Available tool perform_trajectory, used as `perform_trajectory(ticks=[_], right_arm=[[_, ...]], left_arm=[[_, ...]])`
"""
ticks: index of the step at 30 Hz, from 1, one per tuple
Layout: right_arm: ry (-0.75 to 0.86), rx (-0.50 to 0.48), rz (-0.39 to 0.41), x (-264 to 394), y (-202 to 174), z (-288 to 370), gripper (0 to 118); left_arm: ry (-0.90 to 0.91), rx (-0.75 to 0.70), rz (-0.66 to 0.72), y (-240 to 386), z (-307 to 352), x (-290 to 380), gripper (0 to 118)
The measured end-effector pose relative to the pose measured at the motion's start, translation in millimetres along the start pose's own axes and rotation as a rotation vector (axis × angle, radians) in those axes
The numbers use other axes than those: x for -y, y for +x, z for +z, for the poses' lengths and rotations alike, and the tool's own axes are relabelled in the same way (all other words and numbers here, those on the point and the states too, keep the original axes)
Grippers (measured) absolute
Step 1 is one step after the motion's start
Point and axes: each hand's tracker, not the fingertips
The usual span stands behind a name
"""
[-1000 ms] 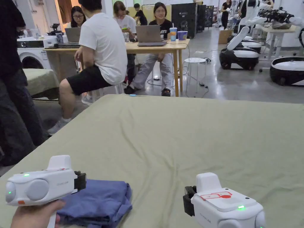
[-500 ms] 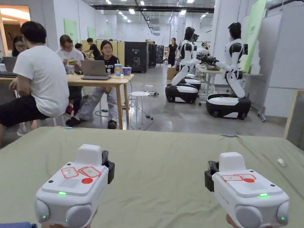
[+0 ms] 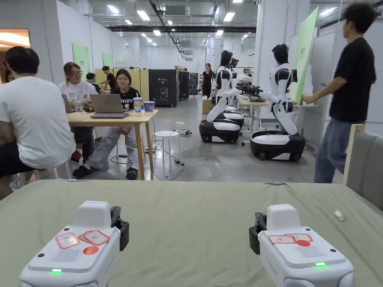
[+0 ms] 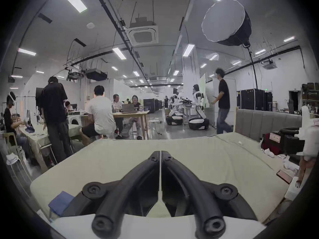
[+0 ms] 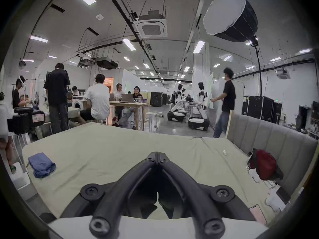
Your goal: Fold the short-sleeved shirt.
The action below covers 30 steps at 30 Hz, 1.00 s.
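Note:
The short-sleeved shirt (image 5: 42,164) is blue and lies folded in a small stack near the left edge of the green-sheeted bed (image 3: 194,209); the left gripper view has it low on the left (image 4: 60,202). In the head view my left gripper (image 3: 120,228) and right gripper (image 3: 256,231) are held side by side over the near part of the sheet, both pointing away from me. In its own view the left gripper (image 4: 160,154) has its jaws together with nothing between them. The right gripper (image 5: 158,154) is likewise shut and empty. Neither touches the shirt.
A grey headboard (image 3: 364,164) borders the bed on the right, with a red bag (image 5: 263,166) and a phone (image 5: 258,213) beside it. A small white object (image 3: 339,215) lies on the sheet. Beyond the far edge people sit at a wooden table (image 3: 112,119), humanoid robots (image 3: 278,101) stand, and a person (image 3: 348,93) walks.
The left gripper has left the folded shirt's side and turned level, facing forward beside the right one. The head camera rose and swung right, so the shirt left its picture. A person walked in at right.

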Motion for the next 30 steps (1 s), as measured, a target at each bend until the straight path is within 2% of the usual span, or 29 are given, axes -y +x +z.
perform_trajectory(ticks=[1, 3, 5, 7, 8, 9, 10, 11, 20, 27, 30], right_arm=[[0.001, 0.000, -0.007, -1, -1, -2, 4], [0.002, -0.006, -0.017, -1, -4, -2, 28], [0.003, -0.001, -0.016, 0, -6, -4, 47], [0.001, -0.010, -0.023, -1, -7, -4, 71], [0.003, -0.008, -0.030, 0, -9, -3, 93], [0.005, -0.004, -0.032, 0, -10, -4, 110], [0.006, -0.001, -0.033, 0, -10, -4, 118], [0.003, 0.002, -0.032, 1, -11, -5, 118], [0.008, -0.025, -0.078, -4, -14, -4, 118], [-0.033, 0.128, -0.121, -6, -20, -7, 118], [-0.044, 0.146, -0.132, -8, -21, -6, 118]], left_arm=[[0.002, 0.002, 0.000, -2, 1, -1, 7], [0.000, 0.007, -0.010, -3, 1, -2, 40], [0.002, 0.008, -0.029, -1, 2, -3, 75], [0.010, 0.010, -0.038, -1, 3, -3, 87], [0.020, 0.013, -0.036, 1, 4, -4, 96], [0.024, 0.019, -0.036, 1, 4, -4, 106], [0.023, 0.024, -0.038, 1, 4, -5, 115], [0.020, 0.034, -0.048, 1, 3, -5, 118], [0.041, 0.035, -0.051, -1, 5, -6, 118], [0.035, 0.034, -0.039, -3, 6, -5, 118], [0.032, 0.033, -0.038, -3, 6, -4, 118]])
